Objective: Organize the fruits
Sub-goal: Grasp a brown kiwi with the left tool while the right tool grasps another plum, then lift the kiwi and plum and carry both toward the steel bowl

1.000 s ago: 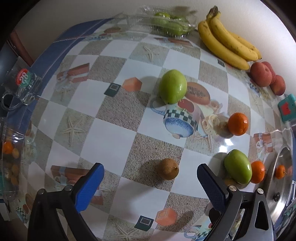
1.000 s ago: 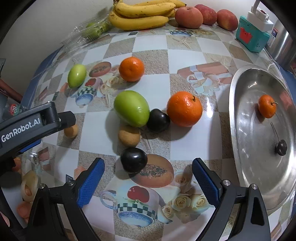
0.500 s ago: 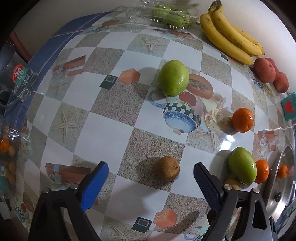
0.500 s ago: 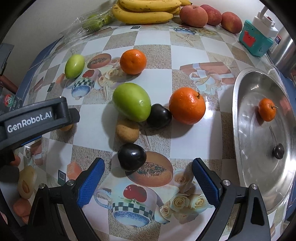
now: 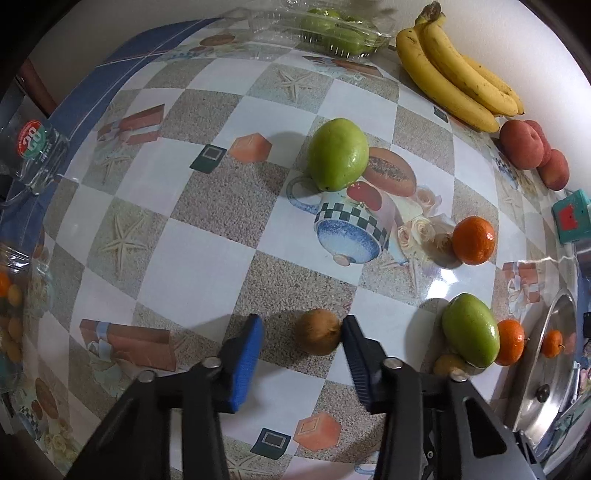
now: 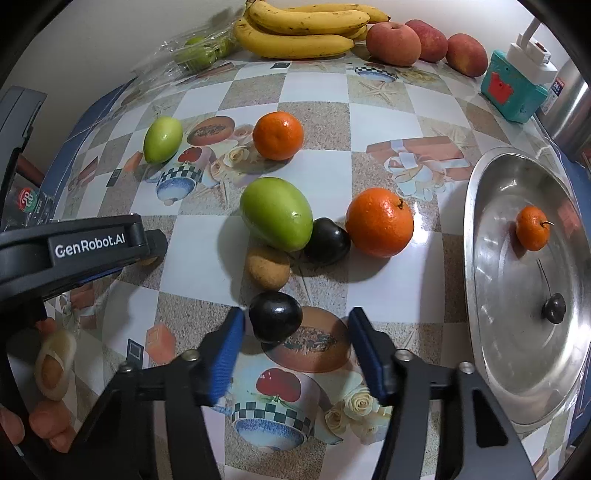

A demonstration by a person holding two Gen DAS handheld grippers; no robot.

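My left gripper (image 5: 301,343) is open and narrowed around a small brown kiwi (image 5: 318,331); the right pad touches it, the left pad stands off. My right gripper (image 6: 295,339) is open around a dark plum (image 6: 275,316) on the table, its left pad close to it. A second kiwi (image 6: 268,266), a second plum (image 6: 327,240), a green mango (image 6: 276,213) and a large orange (image 6: 379,222) cluster beyond it. Another orange (image 6: 277,135) and a green fruit (image 6: 163,139) lie farther back. The steel tray (image 6: 480,295) at right holds a small orange (image 6: 532,228).
Bananas (image 6: 299,31) and red apples (image 6: 421,42) line the back wall, beside a clear box of green fruit (image 5: 332,29). A teal box (image 6: 513,86) stands at back right. The left gripper's body (image 6: 74,247) crosses the right wrist view at left.
Both grippers have narrowed their jaws. The left gripper has moved forward around the kiwi; the right gripper has moved forward around the near plum.
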